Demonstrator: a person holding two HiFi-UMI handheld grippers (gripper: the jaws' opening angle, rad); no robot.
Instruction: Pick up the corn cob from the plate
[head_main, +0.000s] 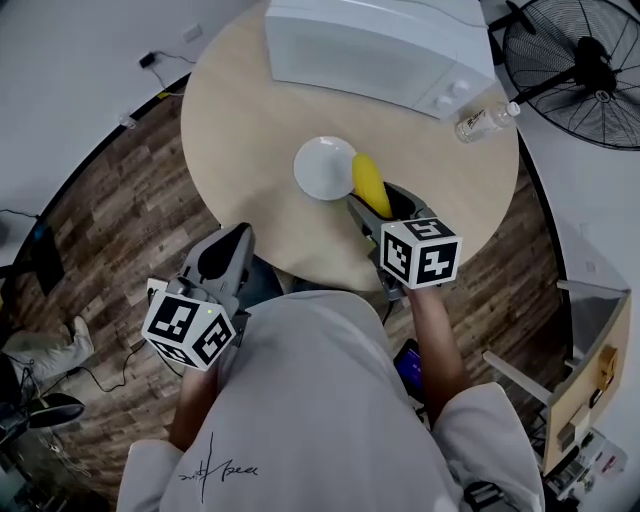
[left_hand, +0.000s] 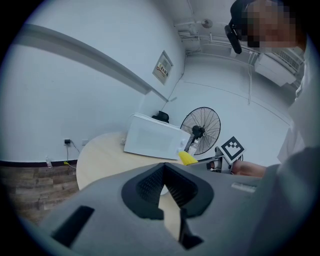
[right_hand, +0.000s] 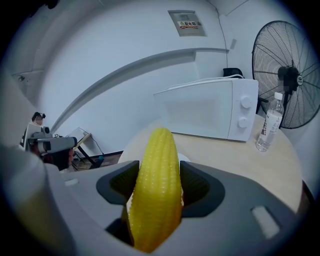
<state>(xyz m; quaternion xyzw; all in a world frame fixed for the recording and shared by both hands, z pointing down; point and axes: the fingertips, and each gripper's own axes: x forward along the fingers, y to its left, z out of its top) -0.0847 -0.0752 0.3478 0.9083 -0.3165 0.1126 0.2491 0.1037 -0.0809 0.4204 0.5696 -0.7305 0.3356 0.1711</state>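
The yellow corn cob (head_main: 369, 183) is clamped between the jaws of my right gripper (head_main: 376, 203), which is shut on it. In the head view the cob lies at the right rim of the white plate (head_main: 320, 168), which holds nothing else. The right gripper view shows the corn cob (right_hand: 159, 165) standing up out of the right gripper (right_hand: 159, 194), its tip pointing towards the microwave. My left gripper (head_main: 232, 243) hangs at the table's near-left edge, away from the plate, with its jaws shut and nothing in them. From the left gripper (left_hand: 164, 189), the cob (left_hand: 187, 158) is visible far off.
The round wooden table (head_main: 245, 130) carries a white microwave (head_main: 375, 45) at the back and a water bottle (head_main: 486, 122) at the right. A black standing fan (head_main: 580, 65) is behind the table on the right. Wooden floor surrounds the table.
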